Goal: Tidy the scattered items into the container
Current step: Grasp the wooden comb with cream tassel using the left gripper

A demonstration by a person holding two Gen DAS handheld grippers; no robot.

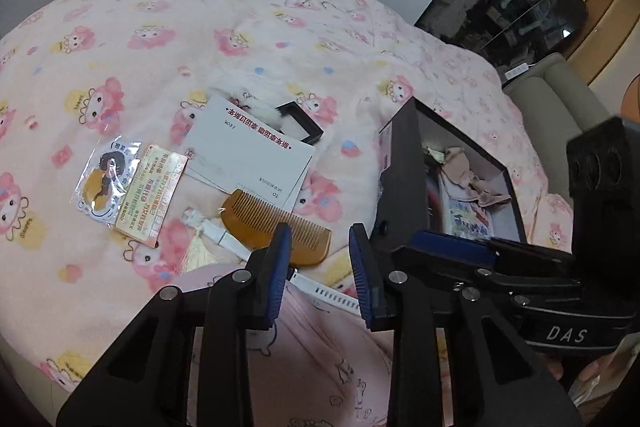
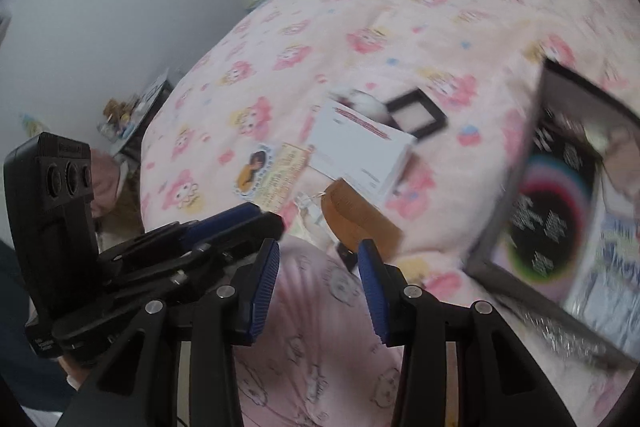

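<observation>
Landmark: the wooden comb (image 1: 276, 227), lying flat on the pink cartoon-print blanket (image 1: 160, 39). Left gripper (image 1: 322, 247) hangs above the comb's near edge, fingers apart, nothing between the blue pads; the left finger covers part of the comb's teeth. Right gripper (image 2: 318, 263), seen from its own camera, also stands parted and empty, its tips over the comb's near side; this view is smeared by motion blur. Just beyond the comb, touching its back, lies a white card (image 1: 252, 155) with red print; behind that a small black frame (image 1: 300, 125) and a white fluffy thing (image 1: 240, 99), too blurred to identify. Left of the comb: a yellow printed packet (image 1: 150, 195) and a sticker sleeve (image 1: 108, 183), overlapping. A white strap (image 1: 320, 287) with a pale tassel (image 1: 198, 251) runs under the comb's near edge, partly hidden by the gripper. Right of the comb, well apart, stands the black box (image 1: 404, 163), open, holding crumpled cloth and printed papers; its near corner is blocked by the other gripper's body.
</observation>
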